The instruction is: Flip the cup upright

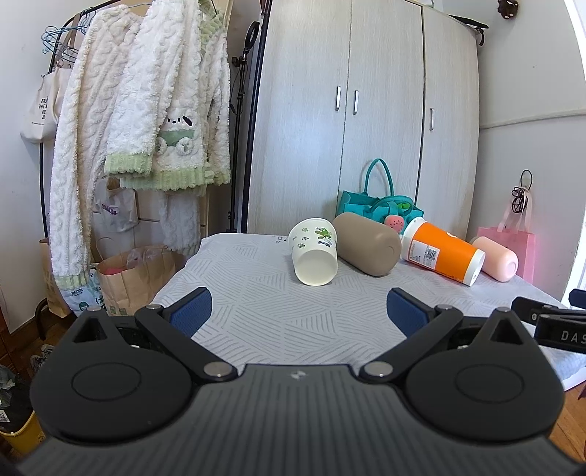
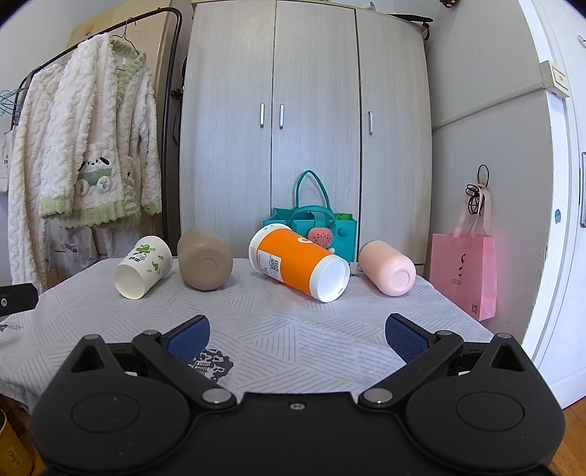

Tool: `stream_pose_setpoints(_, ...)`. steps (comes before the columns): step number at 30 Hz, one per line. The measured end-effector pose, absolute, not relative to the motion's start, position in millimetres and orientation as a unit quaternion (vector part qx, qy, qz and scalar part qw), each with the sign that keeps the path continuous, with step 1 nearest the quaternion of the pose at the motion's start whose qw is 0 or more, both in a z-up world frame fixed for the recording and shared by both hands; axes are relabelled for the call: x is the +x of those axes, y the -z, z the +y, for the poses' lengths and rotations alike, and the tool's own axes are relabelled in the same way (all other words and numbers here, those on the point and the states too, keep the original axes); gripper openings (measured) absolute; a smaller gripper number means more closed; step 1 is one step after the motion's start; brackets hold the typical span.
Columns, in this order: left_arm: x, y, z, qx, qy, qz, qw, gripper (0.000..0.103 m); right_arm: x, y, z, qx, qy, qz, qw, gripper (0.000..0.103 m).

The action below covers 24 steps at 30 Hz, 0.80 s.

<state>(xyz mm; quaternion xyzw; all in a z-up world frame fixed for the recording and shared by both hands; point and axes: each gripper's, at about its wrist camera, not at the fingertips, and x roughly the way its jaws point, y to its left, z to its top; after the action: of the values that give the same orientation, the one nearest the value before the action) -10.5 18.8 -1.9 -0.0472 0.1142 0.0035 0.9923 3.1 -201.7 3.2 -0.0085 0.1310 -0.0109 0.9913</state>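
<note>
This is a home bedroom. A tall pale wood-grain wardrobe [image 2: 304, 128] with three doors and metal handles fills the back wall. To the left of the wardrobe a black clothes rail [image 2: 110, 29] carries fluffy white-and-green pyjamas [image 1: 146, 110] on hangers — with a cloth tote and paper bags below. In front of the wardrobe stands a table [image 2: 256, 329] under a grey patterned cloth, a teal felt bag [image 2: 311, 219] just behind it. To the wardrobe's right, a pink gift bag [image 2: 463, 271] hangs on the wall — the floor is wooden.

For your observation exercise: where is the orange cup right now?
The orange cup lies on its side on the table, centre in the right wrist view, between the tan cup and pink cup.
</note>
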Motion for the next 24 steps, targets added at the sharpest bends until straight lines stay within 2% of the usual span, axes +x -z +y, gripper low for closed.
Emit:
stream_pose_setpoints(16,3.1,-13.7,23.2,-0.051,-0.025,0.156,0.986,0.103,5.4,-8.7,-201.9,0.008,-0.003,0.134,0.991,0.103)
stream_pose_setpoints(20,16.1,-22.2,24.0,-0.021,-0.057,0.186,0.981,0.103,12.4,-19.7,-200.0,-0.003,-0.037,0.156,0.987,0.103)
stream_pose_setpoints(24,22.5,-35.2,36.3,-0.038,-0.057,0.19,0.979,0.103,24.8,-37.6,-202.4,0.01,-0.069,0.169,0.983,0.103)
